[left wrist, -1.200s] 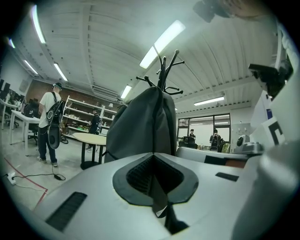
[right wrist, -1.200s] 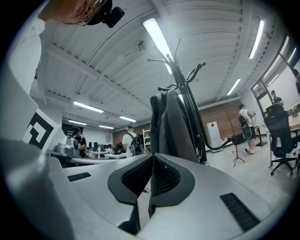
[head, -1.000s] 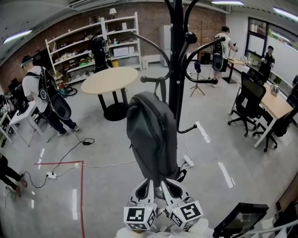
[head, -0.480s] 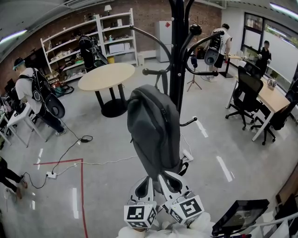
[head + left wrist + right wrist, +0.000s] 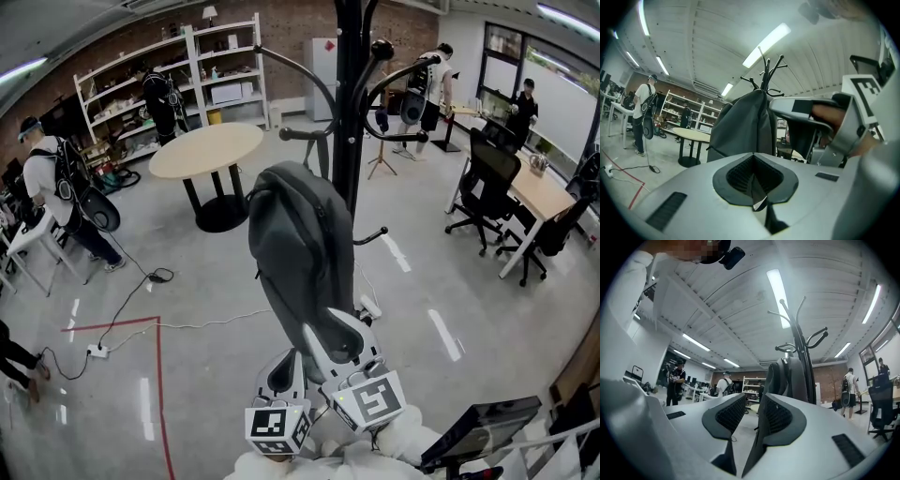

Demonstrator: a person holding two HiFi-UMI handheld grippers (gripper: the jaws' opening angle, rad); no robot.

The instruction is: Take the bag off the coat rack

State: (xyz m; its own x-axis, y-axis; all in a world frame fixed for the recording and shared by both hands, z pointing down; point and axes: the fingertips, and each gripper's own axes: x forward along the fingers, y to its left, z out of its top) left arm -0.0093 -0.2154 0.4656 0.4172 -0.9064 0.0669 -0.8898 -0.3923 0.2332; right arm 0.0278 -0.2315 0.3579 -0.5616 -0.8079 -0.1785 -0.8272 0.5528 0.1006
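Observation:
A grey backpack (image 5: 300, 253) hangs by its top from a hook of the black coat rack (image 5: 347, 112) in the middle of the head view. Both grippers sit under the bag's lower end. My right gripper (image 5: 319, 330) reaches up against the bag's bottom; its jaws are opening and stand a little apart, with nothing between them (image 5: 752, 399). Its view shows the bag (image 5: 785, 376) and rack (image 5: 799, 333) ahead. My left gripper (image 5: 286, 364) is lower and shut, its pads together on nothing (image 5: 752, 180), with the bag (image 5: 740, 131) just beyond.
A round table (image 5: 206, 150) stands behind the rack to the left. Office chairs (image 5: 478, 183) and a desk (image 5: 548, 192) are at the right. Shelves (image 5: 159, 84) line the back wall. A cable and red tape (image 5: 112, 328) lie on the floor. Several people stand around.
My right gripper has risen toward the bag's bottom and its jaws have parted. The left gripper has stayed low and shut. The bag still hangs on the rack.

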